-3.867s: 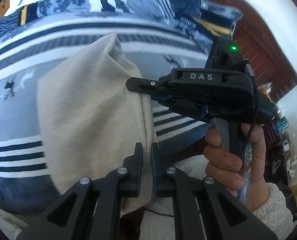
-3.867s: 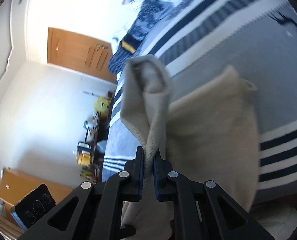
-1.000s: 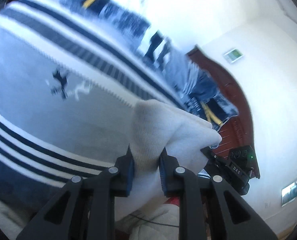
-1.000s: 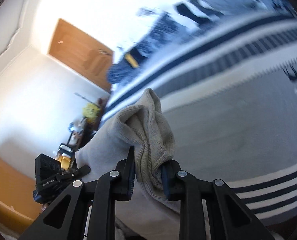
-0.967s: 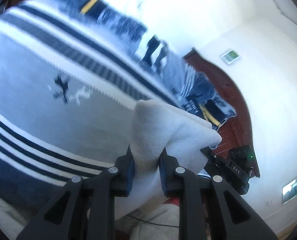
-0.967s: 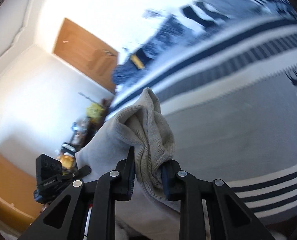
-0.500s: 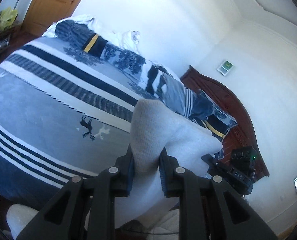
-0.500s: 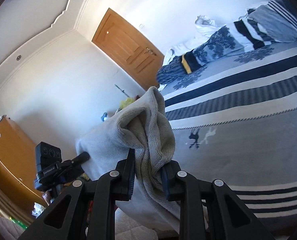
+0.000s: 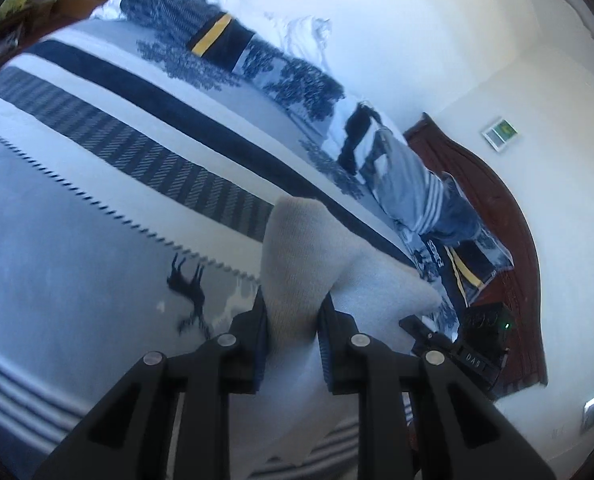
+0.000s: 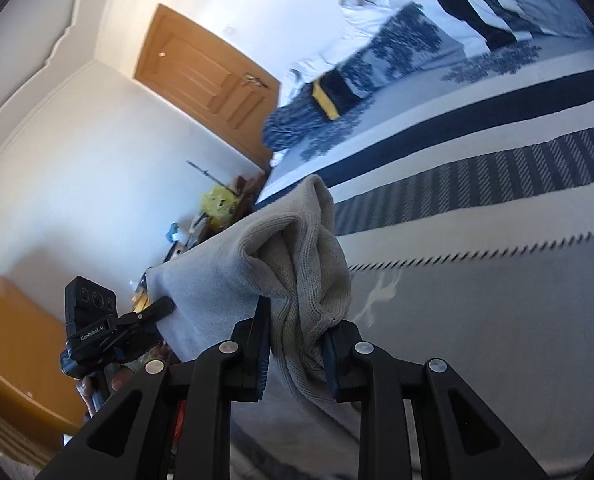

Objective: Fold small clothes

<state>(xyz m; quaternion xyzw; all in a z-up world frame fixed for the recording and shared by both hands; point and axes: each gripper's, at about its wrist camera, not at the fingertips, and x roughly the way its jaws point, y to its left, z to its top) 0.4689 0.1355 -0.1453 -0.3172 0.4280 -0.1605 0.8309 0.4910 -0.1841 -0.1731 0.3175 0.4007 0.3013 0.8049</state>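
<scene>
Left gripper: my jaws are clamped on a bunched corner of the beige knit garment; the pads press the fabric from both sides, narrow gap filled with cloth.
Right gripper: same, I'm pinching another bunched corner of the garment; knit folds bulge up and over the right pad.
Garment: held up in the air between my two grippers, stretched as a sheet from one to the other; a flap hangs down below the jaws. It's above the near edge of the bed, not lying on it as far as I can tell.
Other gripper seen: from the left wrist view the right gripper shows at the garment's far corner; from the right wrist view the left gripper shows at its corner, with a hand on the grip below.
Bed cover: grey-blue with dark navy stripes, zigzag line, deer motif near mid-bed, bare under the garment.
Far edge of bed: patterned blue bedding pile with a yellow band, striped pillows toward the headboard end.
Headboard: dark red wood.
Door: orange-brown wood, beyond the bed's foot-side corner.
Clutter: yellow and mixed items by the wall, too small to name.
</scene>
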